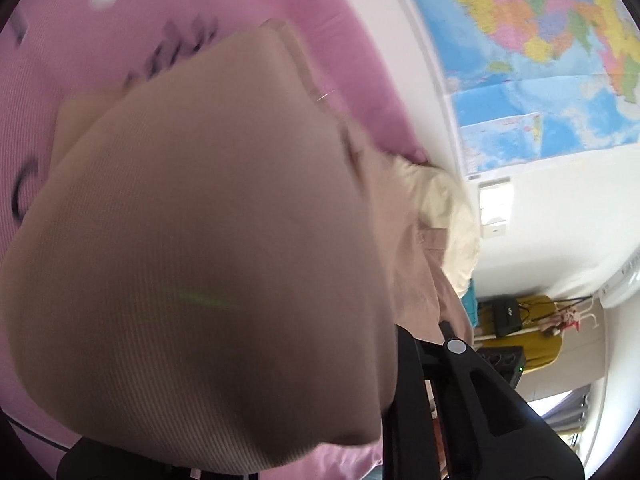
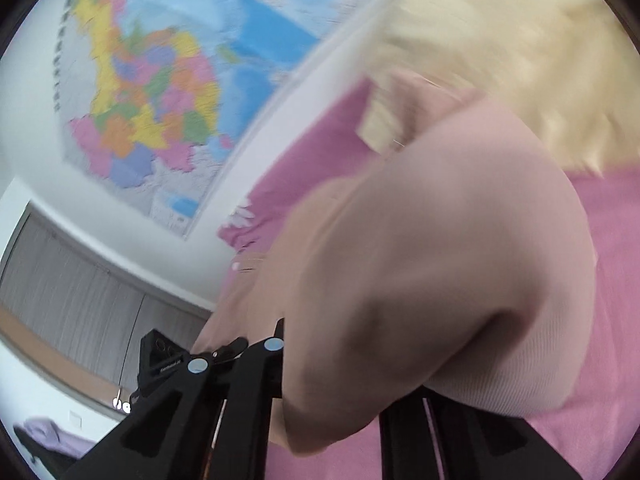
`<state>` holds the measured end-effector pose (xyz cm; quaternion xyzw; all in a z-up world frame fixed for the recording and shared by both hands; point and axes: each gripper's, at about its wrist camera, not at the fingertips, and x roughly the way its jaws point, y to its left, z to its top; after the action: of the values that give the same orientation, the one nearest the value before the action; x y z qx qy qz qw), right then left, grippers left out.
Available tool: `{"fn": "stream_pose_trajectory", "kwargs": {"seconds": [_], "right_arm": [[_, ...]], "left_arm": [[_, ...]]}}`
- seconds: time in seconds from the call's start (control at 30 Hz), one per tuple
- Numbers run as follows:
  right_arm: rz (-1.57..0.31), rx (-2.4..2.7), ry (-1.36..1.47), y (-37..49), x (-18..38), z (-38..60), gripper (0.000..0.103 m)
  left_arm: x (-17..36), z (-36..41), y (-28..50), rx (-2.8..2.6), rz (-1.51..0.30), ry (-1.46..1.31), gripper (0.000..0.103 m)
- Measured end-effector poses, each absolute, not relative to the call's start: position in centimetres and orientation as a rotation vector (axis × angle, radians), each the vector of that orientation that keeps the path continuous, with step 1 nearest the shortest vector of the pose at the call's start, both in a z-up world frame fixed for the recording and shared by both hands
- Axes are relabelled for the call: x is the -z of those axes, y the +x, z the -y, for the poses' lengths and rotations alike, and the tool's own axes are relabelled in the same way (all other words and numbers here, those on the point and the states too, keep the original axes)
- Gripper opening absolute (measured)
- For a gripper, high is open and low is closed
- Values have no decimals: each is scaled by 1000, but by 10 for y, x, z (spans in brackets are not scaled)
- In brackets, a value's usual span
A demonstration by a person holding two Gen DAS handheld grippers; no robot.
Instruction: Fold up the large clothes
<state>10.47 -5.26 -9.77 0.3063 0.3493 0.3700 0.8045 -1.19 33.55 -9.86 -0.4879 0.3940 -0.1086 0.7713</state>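
Note:
A beige ribbed garment (image 1: 200,240) hangs lifted over a pink bed sheet (image 1: 100,60) and fills most of the left wrist view. My left gripper (image 1: 384,360) is shut on the garment's edge; cloth drapes over its left finger. In the right wrist view the same garment (image 2: 440,260) bulges between the fingers. My right gripper (image 2: 332,360) is shut on its fabric, held above the pink sheet (image 2: 612,280). Both views are blurred.
A cream garment (image 2: 500,52) lies on the bed beyond, also showing in the left wrist view (image 1: 448,208). A coloured wall map (image 1: 540,48) hangs behind the bed. A yellow stand with a black box (image 1: 516,320) is at the right. Grey cabinet doors (image 2: 80,288) are at the left.

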Motion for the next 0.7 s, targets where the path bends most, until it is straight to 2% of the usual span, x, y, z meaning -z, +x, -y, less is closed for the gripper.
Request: {"fn": "stream_pose_trajectory", "kwargs": {"seconds": [0.23,0.47,0.6,0.7], "right_arm": [[-632,-883,537,139,14,5,9],[-487,-969,418,185,-78,-85,8],[-390,-1030,412,203,-109,-135,7],[-335,-1094,355,201,-104,-170,7]], "left_arm": [[6,-371,31,182,-744,-849,15],[-84,-430,84,-9,-614,-688,15],[-131,-473,96,-78,-490,-627,15],[-133,-511,85,-98,-388,-602,15]]}}
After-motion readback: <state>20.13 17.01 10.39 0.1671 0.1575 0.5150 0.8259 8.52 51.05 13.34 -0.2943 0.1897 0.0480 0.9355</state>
